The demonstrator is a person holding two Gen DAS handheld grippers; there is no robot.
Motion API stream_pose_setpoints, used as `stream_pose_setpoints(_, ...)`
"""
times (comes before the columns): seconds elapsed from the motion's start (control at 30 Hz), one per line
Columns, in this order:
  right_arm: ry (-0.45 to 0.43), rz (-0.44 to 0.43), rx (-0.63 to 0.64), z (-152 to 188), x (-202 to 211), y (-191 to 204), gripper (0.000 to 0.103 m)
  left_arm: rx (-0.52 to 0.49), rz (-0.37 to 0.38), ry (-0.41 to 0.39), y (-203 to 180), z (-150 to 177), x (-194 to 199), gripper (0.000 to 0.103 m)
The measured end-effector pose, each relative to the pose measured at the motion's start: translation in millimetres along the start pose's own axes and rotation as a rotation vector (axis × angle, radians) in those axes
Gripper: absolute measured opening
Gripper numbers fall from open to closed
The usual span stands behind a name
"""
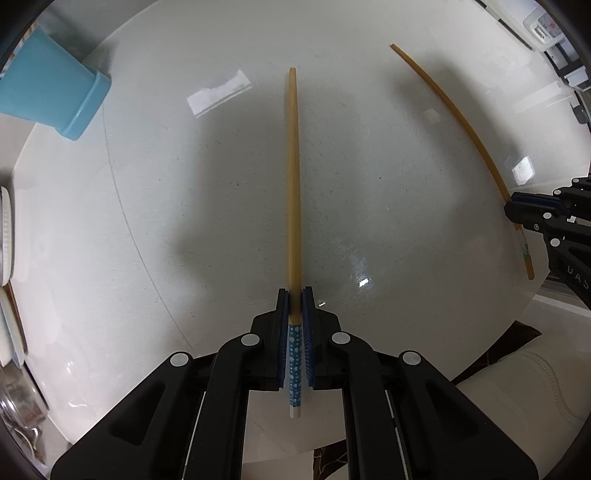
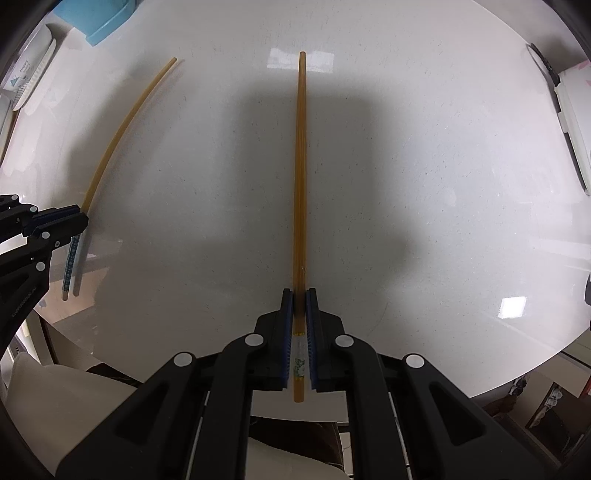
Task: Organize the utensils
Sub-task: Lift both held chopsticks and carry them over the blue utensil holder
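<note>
My left gripper [image 1: 294, 295] is shut on a wooden chopstick with a blue dotted handle [image 1: 293, 184], which points straight ahead over the white table. My right gripper [image 2: 299, 295] is shut on a second wooden chopstick with a pale patterned band [image 2: 301, 166], also pointing ahead. Each gripper shows in the other's view: the right gripper [image 1: 511, 210] holds its chopstick [image 1: 461, 114] at the right edge; the left gripper [image 2: 83, 221] holds its chopstick [image 2: 122, 129] at the left edge. A light blue cup [image 1: 55, 96] stands at the far left; it also shows in the right wrist view [image 2: 99, 18].
The white round table [image 1: 184, 221] has its near edge just below both grippers. White dishes [image 1: 5, 236] sit at the left rim. A white flat object [image 2: 572, 122] lies at the table's right edge. A cream cushion [image 1: 517, 391] is below the table.
</note>
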State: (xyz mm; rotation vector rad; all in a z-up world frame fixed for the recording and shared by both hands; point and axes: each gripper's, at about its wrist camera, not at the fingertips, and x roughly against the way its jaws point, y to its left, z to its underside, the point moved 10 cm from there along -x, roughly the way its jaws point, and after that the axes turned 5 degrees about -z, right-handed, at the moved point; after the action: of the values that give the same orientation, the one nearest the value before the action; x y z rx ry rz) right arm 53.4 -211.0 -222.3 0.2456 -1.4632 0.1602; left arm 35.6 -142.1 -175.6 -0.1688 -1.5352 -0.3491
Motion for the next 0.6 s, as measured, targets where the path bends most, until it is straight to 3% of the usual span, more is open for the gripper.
stream_pose_setpoints(0.3,-0.051,-0.013,-0.011,-10,19,4,0.006,0.073,0.004,-0.054,25,-1,16,0.007)
stream_pose_setpoints(0.6,-0.141,-0.052,-0.024,-8,41,13,0.006,0.157,0.018,-0.16,45,-3,45,0.007)
